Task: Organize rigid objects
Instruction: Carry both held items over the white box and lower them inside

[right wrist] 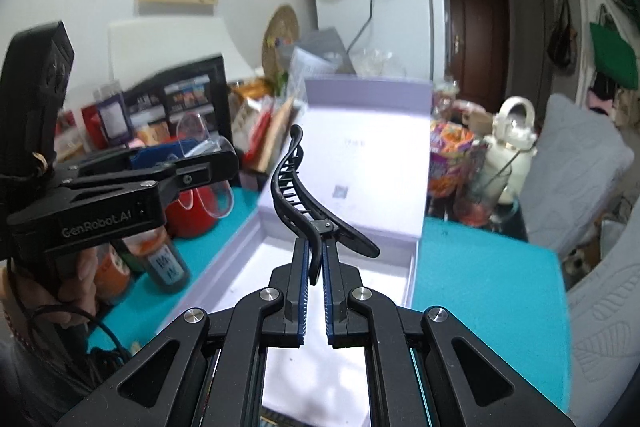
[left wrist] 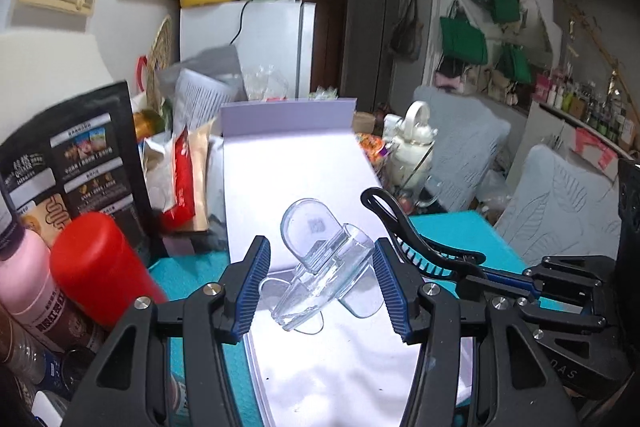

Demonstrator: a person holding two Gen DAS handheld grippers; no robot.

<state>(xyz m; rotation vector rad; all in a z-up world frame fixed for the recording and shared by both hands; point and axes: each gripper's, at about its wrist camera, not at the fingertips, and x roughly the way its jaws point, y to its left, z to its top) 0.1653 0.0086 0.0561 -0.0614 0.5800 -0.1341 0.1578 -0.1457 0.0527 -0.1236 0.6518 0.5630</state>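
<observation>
A black hair clip is pinched tight by the right gripper. A clear plastic clip sits between the wide-open left gripper fingers, over the white box.

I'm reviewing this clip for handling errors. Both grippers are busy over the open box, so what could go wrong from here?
1. The right gripper pinches the black hair clip only at its lever end; most of it juts forward, so it may pivot or slip.
2. The clear plastic clip sits between the left gripper's wide jaws, seemingly ungripped; it may drop askew.
3. Both grippers crowd the white box, so they may collide.
</observation>
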